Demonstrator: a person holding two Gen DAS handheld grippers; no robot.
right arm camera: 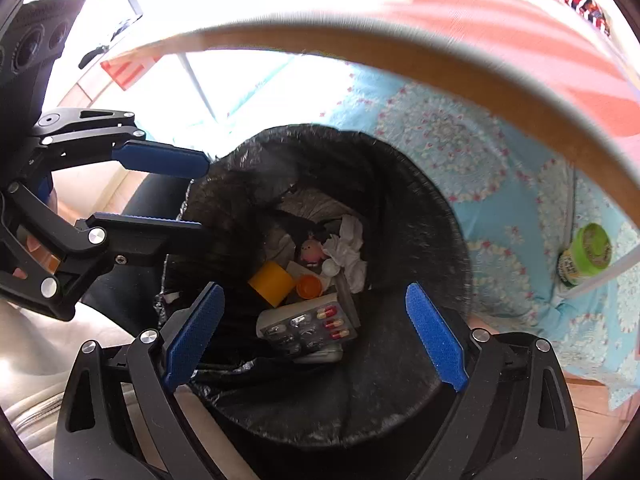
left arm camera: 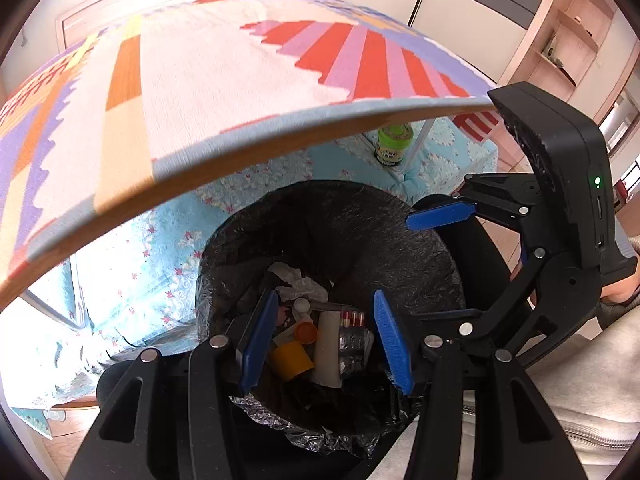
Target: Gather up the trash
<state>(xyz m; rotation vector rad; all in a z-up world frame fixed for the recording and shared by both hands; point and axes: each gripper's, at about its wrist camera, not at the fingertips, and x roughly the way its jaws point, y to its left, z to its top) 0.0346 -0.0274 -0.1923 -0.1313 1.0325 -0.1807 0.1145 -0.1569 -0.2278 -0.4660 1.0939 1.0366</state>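
A black bin with a black liner (left arm camera: 360,216) (right arm camera: 420,200) stands on the floor below both grippers. At its bottom lie a yellow cup (left arm camera: 290,360) (right arm camera: 270,282), an orange cap (left arm camera: 306,332) (right arm camera: 309,286), a blister pack of red-and-yellow capsules (left arm camera: 352,340) (right arm camera: 316,326) and crumpled white tissue (left arm camera: 300,284) (right arm camera: 348,252). My left gripper (left arm camera: 326,344) (right arm camera: 202,196) hangs over the bin's mouth, open, with nothing between its blue pads. My right gripper (right arm camera: 314,338) (left arm camera: 432,264) hovers beside it over the rim, open wide and holding nothing.
A table with a colourful striped cloth (left arm camera: 240,80) and a wooden edge (right arm camera: 360,48) overhangs the bin. A green-lidded jar (left arm camera: 394,144) (right arm camera: 588,252) stands on a blue patterned mat (left arm camera: 160,260) by a white table leg (left arm camera: 416,144). A person's grey clothing (left arm camera: 580,380) is close behind.
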